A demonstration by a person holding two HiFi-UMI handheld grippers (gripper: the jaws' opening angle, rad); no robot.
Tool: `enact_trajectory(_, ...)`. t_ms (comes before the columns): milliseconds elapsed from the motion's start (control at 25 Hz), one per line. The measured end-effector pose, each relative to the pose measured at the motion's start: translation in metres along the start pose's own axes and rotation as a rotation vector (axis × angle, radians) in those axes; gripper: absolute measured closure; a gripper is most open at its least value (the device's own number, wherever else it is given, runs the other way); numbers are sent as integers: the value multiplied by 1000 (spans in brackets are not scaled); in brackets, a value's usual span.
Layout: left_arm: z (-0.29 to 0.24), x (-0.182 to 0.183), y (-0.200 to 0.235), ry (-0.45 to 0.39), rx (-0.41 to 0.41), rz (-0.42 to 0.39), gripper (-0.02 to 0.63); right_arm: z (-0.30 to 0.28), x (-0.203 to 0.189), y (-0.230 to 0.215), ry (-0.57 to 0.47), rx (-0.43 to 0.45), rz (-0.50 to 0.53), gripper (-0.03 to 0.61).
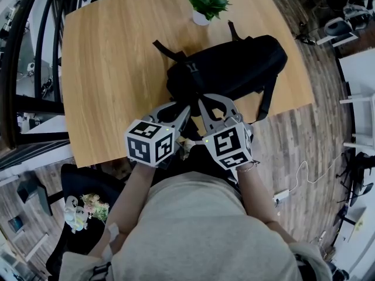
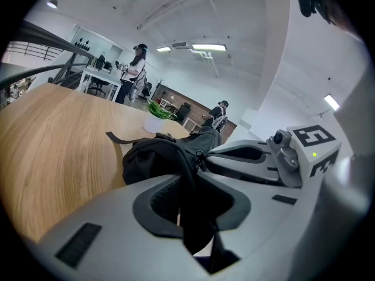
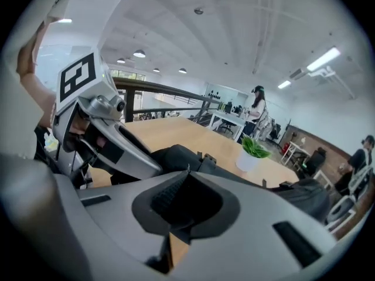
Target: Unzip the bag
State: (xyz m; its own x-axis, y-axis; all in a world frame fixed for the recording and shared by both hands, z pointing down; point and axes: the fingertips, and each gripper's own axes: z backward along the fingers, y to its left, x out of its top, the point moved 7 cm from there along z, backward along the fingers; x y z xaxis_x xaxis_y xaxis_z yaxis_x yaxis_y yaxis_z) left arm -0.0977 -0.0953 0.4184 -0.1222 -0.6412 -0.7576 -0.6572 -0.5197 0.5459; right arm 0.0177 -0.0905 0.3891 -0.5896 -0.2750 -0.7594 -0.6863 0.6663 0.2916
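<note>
A black backpack (image 1: 228, 66) lies on the wooden tabletop (image 1: 111, 69), near its front edge, with a small potted plant (image 1: 206, 6) just behind it. The left gripper (image 2: 196, 171) is clamped on a fold of the backpack's black fabric at its near end. Just beside it, the right gripper (image 3: 187, 171) is pinched closed at the same end; a thin sliver shows at its tips, too small to identify.

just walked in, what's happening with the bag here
A person works on a black bag lying on a table, a gripper in each hand. The left gripper clamps the bag's near end. The right gripper is shut close beside it; what, if anything, it pinches is too small to tell.
</note>
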Motion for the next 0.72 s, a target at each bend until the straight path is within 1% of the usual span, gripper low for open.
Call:
enact_trajectory(200, 2, 2, 1, -2, -26, 6, 531, 4, -9, -9, -49, 43, -239, 571)
enact_trajectory(280, 3, 3, 2, -8, -34, 11, 532, 6, -12, -13, -79, 40, -322, 571)
enact_trajectory(400, 3, 6, 3, -19, -37, 8, 533, 10, -16, -18, -127, 20, -415, 572)
enact_trajectory(520, 4, 7, 6, -31, -14, 17, 537, 15, -21, -27, -158, -28, -462, 572)
enact_trajectory(560, 4, 7, 7, -32, -8, 21, 537, 17, -24, -32, -167, -32, -470, 574)
enact_trajectory(720, 5, 7, 8, -34, -1, 20, 537, 17, -24, -41, -205, 55, -466, 571)
